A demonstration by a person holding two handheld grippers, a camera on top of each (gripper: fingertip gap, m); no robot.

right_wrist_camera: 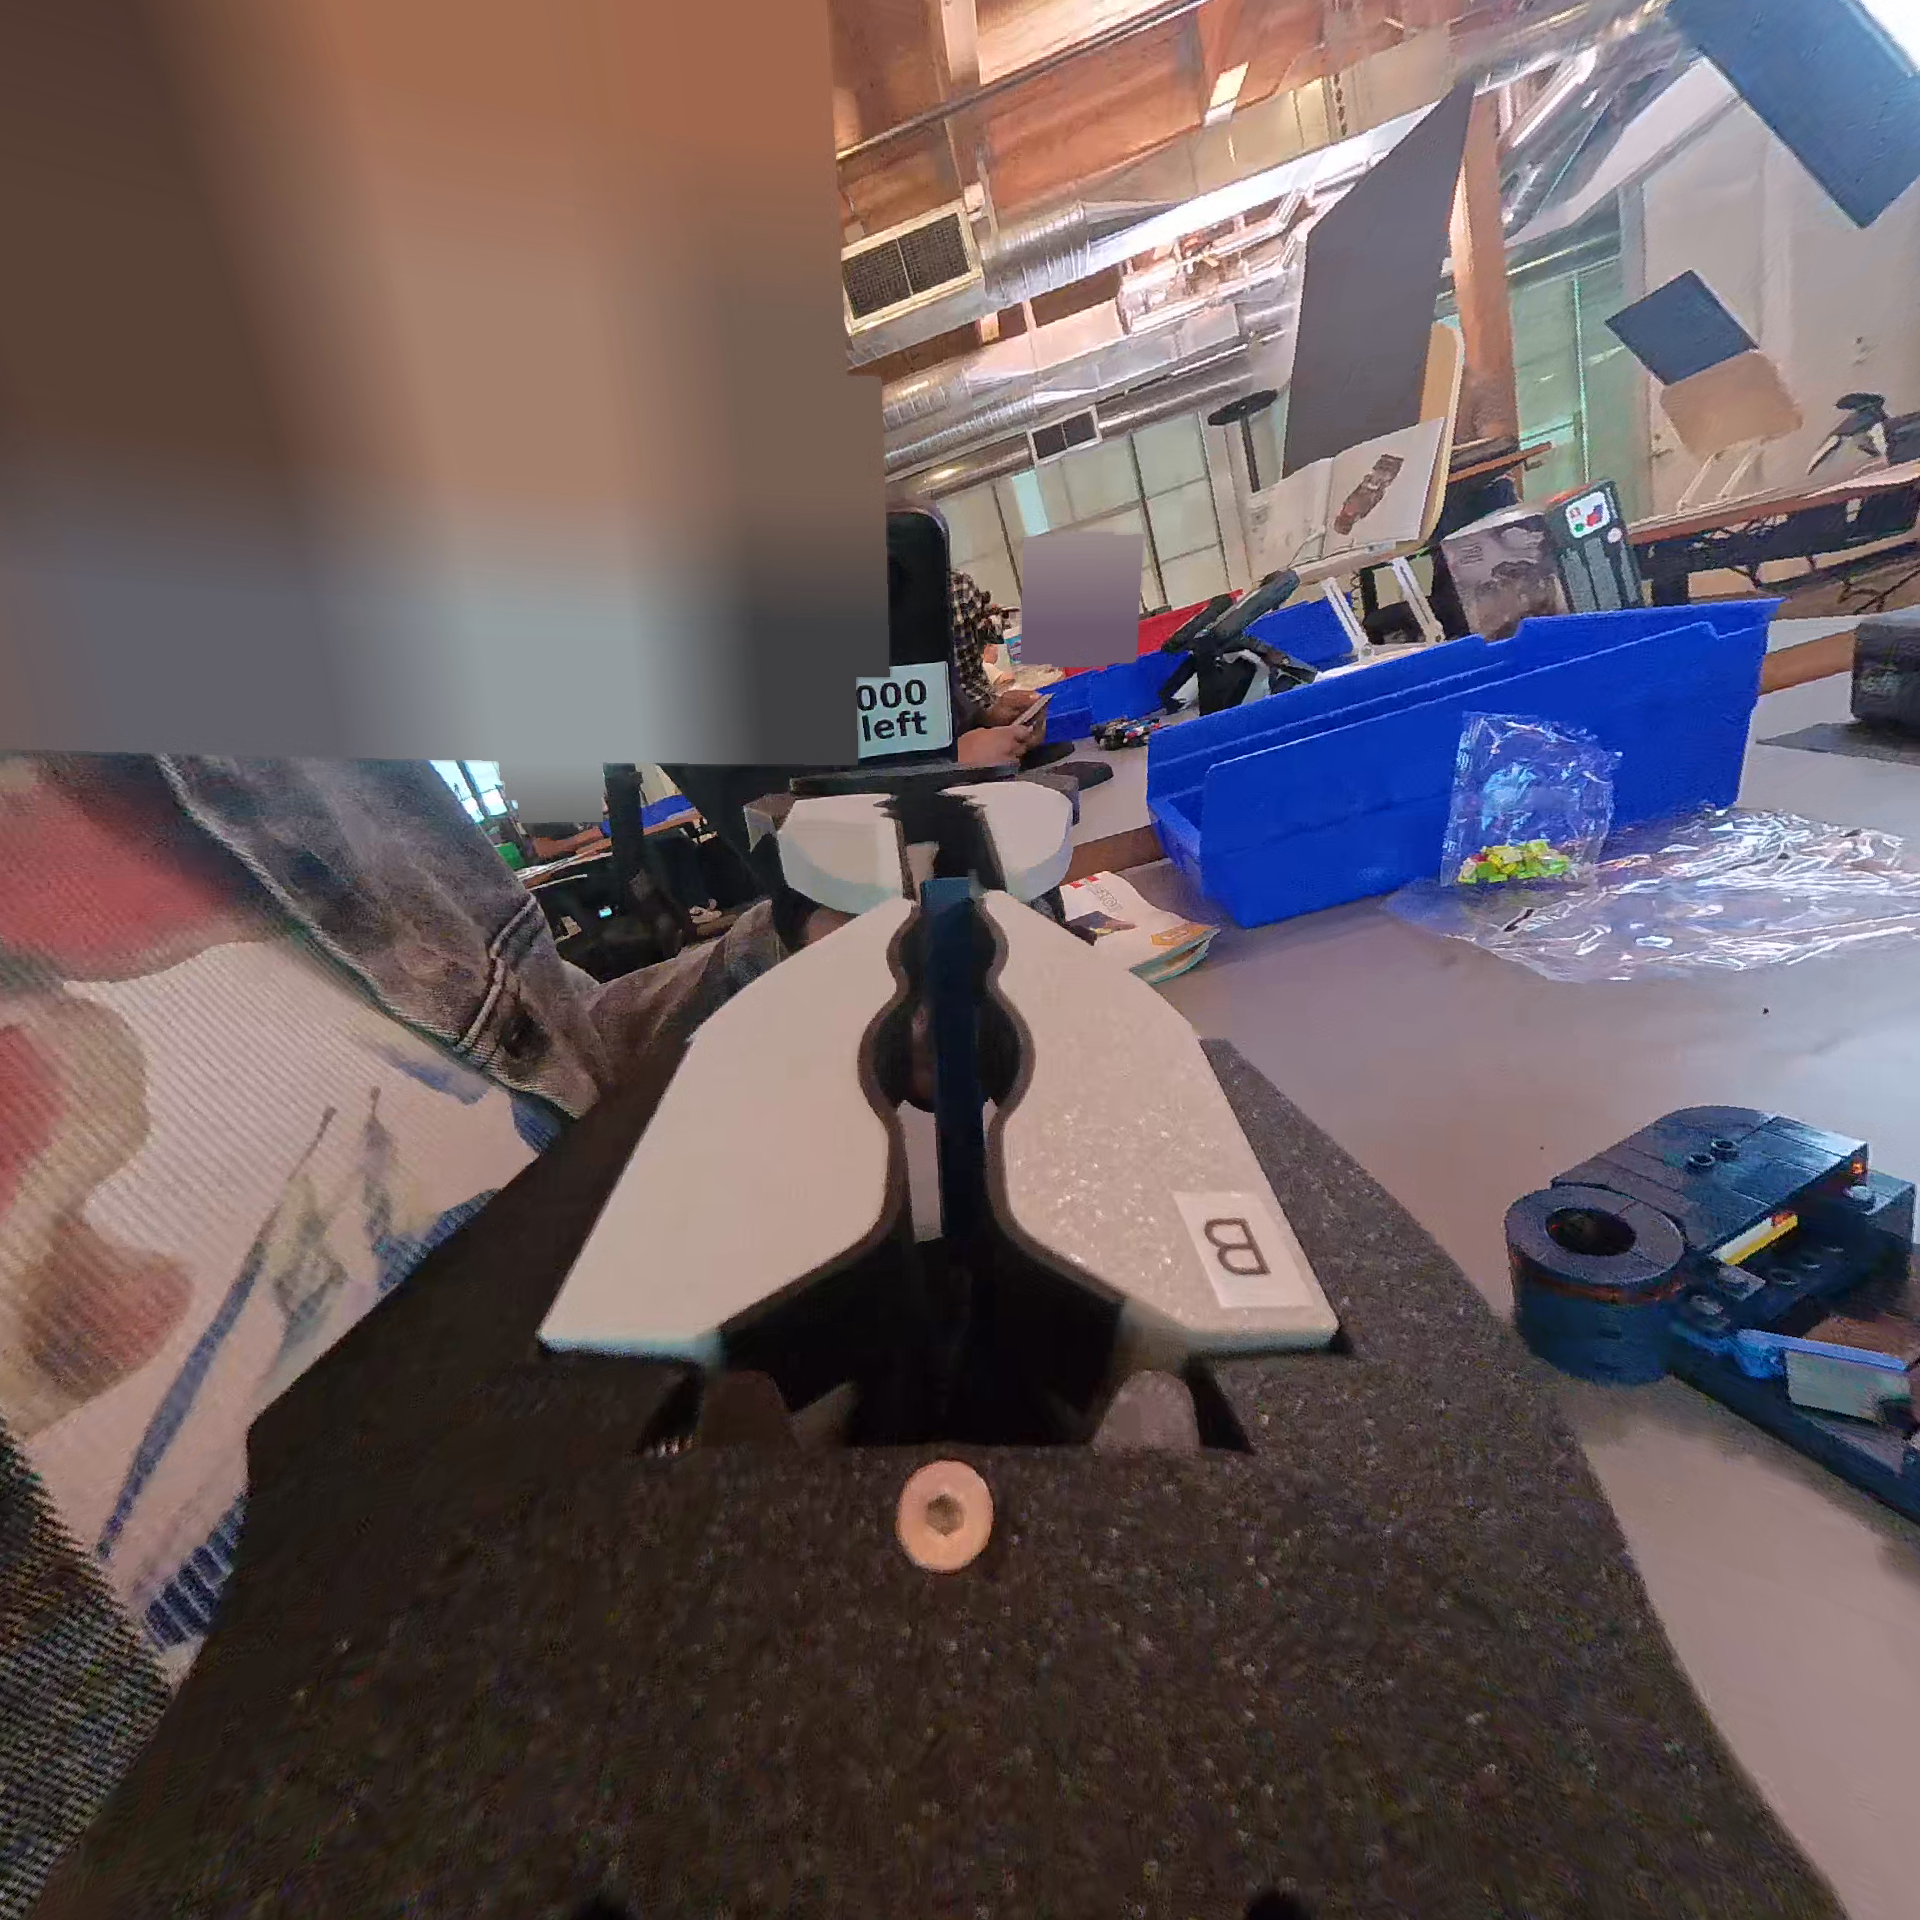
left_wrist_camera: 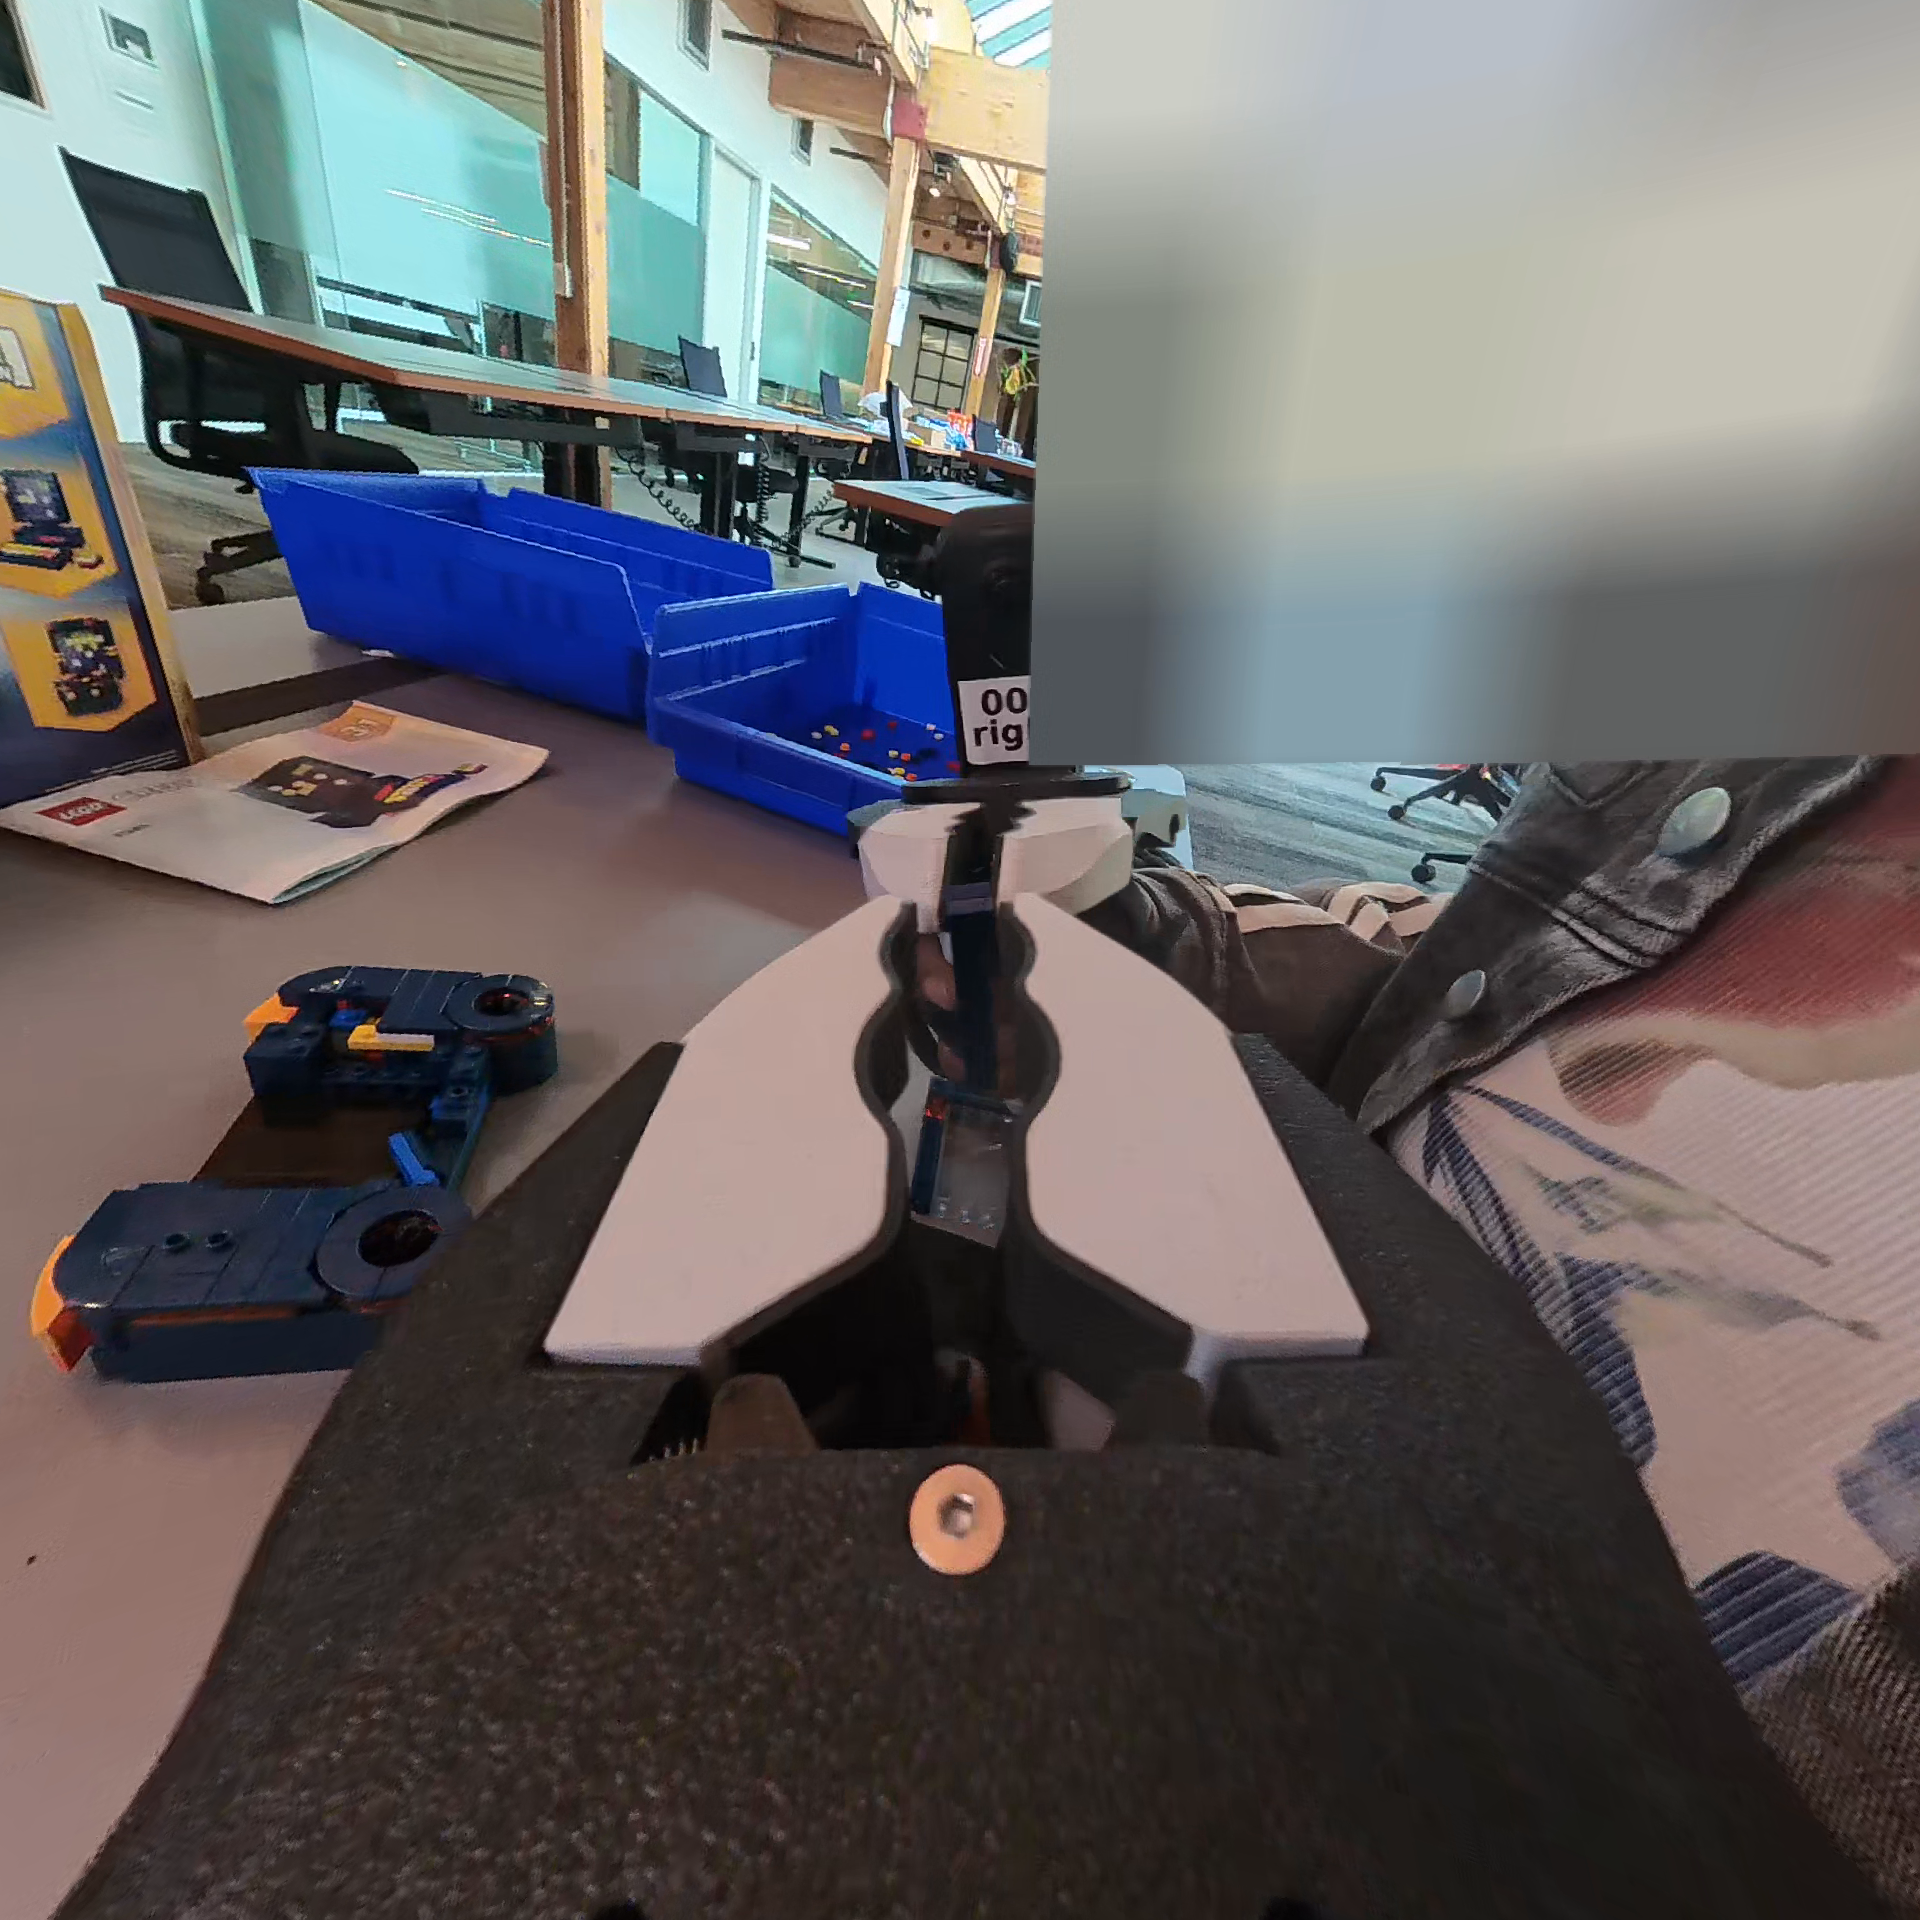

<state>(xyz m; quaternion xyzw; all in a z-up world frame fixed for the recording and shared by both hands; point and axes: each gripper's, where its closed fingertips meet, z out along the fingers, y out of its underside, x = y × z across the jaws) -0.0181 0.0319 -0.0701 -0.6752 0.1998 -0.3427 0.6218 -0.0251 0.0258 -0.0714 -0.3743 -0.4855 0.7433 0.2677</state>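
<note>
While both grippers faced each other at frame centre, your left gripper (left_wrist_camera: 971,940) and right gripper (right_wrist_camera: 951,940) had jaws nearly closed, each pinching the thin dark blue plastic brick strip (left_wrist_camera: 971,997); the dark blue brick model (left_wrist_camera: 312,1164) lay at lower left.

Plastic, paper and film lying about a matt grey table

Smooth white fingers (left_wrist_camera: 727,1122) are sitting in a rough, speckled black body; glossy blue plastic bins (left_wrist_camera: 499,582) are shining, a dark blue brick model (left_wrist_camera: 395,1049) is looking semi-gloss, the paper booklet (left_wrist_camera: 281,800) matt, and clear crinkled film (right_wrist_camera: 1714,894) is glinting on the table (left_wrist_camera: 644,904).
</note>
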